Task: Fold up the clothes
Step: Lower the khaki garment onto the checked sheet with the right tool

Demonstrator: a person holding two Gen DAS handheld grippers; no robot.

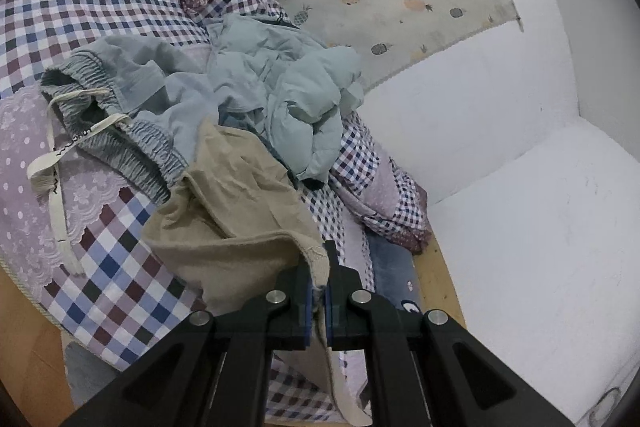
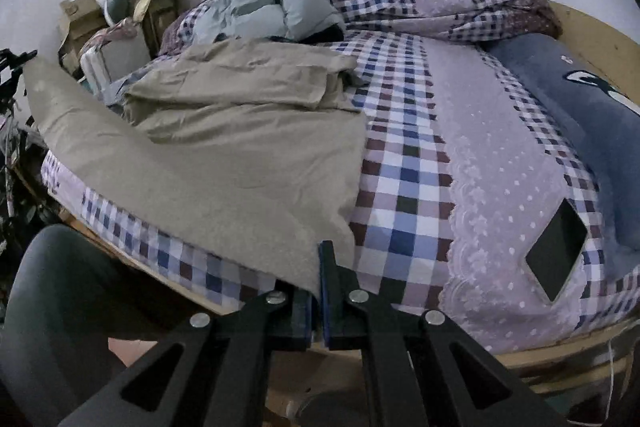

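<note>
We read no labels anywhere. Left tool point(image 1: 317, 277) clenched on beige garment point(image 1: 236, 215) corner; right tool point(image 2: 316, 279) clamps its near edge (rest spreads ahead-left over the bed point(image 2: 404, 163)).

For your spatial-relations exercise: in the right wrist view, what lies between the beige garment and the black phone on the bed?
Only bare bedsheet: checked squares, then a lilac dotted lace strip, separate the beige garment from the black phone.

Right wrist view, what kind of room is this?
Most likely a bedroom: a bed with a checked sheet, a rumpled quilt at its far side, and clothes lying on it, like the beige garment both grippers pinch.
</note>
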